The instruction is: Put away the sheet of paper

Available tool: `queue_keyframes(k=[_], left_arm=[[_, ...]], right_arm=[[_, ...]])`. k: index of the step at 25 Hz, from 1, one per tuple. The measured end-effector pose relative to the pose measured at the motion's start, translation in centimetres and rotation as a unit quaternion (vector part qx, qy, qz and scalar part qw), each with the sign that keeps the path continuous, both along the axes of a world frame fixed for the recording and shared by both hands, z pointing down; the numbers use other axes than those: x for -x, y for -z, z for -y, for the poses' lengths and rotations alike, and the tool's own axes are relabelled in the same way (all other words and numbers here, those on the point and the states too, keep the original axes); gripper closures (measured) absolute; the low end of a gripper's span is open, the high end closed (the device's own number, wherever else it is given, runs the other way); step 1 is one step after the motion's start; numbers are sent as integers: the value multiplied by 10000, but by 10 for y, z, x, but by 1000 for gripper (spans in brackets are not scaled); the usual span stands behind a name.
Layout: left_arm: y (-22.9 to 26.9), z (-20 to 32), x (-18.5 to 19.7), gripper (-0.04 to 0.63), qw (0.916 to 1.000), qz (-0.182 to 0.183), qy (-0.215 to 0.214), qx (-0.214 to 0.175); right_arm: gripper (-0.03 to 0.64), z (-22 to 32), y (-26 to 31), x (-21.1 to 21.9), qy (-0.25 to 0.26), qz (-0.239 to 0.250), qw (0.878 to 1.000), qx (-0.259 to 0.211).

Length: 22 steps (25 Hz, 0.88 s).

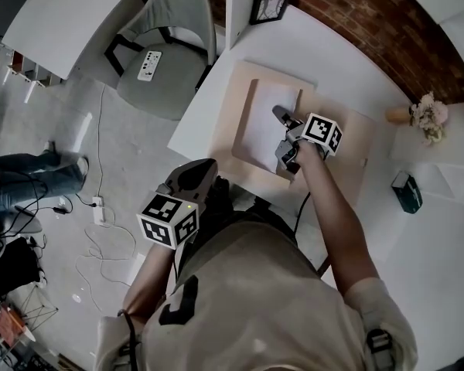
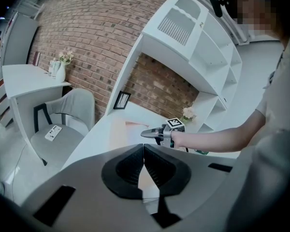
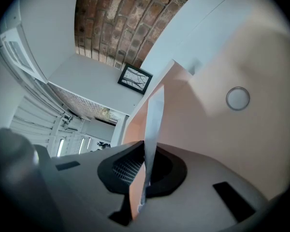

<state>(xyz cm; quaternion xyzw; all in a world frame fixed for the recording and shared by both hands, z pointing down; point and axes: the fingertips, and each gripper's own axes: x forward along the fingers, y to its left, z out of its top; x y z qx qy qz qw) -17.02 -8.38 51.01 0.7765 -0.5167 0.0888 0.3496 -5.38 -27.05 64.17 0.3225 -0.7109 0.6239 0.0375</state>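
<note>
An open peach folder [image 1: 354, 141] lies on the white desk [image 1: 336, 60], with the white sheet of paper [image 1: 264, 118] on its left half. My right gripper [image 1: 280, 114] reaches over that half and is shut on the sheet's edge. In the right gripper view the sheet [image 3: 154, 114] stands edge-on between the jaws, with a peach layer against it. The folder [image 3: 217, 139] fills the background there, and its round snap [image 3: 238, 98] shows. My left gripper [image 1: 195, 173] hangs off the desk's near edge by my body, shut [image 2: 143, 150] and empty.
A grey chair [image 1: 166, 45] with a white remote [image 1: 149, 65] on its seat stands left of the desk. At the desk's back are a small picture frame [image 1: 269, 8] and a flower vase [image 1: 427, 114]. A teal object [image 1: 407, 192] sits right. Cables and a person's legs [image 1: 27, 175] are on the floor.
</note>
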Motion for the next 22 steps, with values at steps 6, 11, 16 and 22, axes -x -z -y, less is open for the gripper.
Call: queue_keyframes(k=[6, 11, 16, 22], left_arm=[[0, 0, 5, 578, 10000, -8, 71, -29], [-1, -4, 6, 578, 9999, -29, 112, 17], [-3, -3, 3, 578, 10000, -42, 60, 47], [-2, -3, 0, 578, 10000, -38, 22, 43]], right_arm=[[589, 1, -2, -1, 49, -124, 9999, -34], [589, 0, -6, 0, 98, -310, 9994, -95], [589, 1, -7, -1, 119, -391, 9990, -153], [589, -1, -8, 0, 117, -371, 9991, -139]])
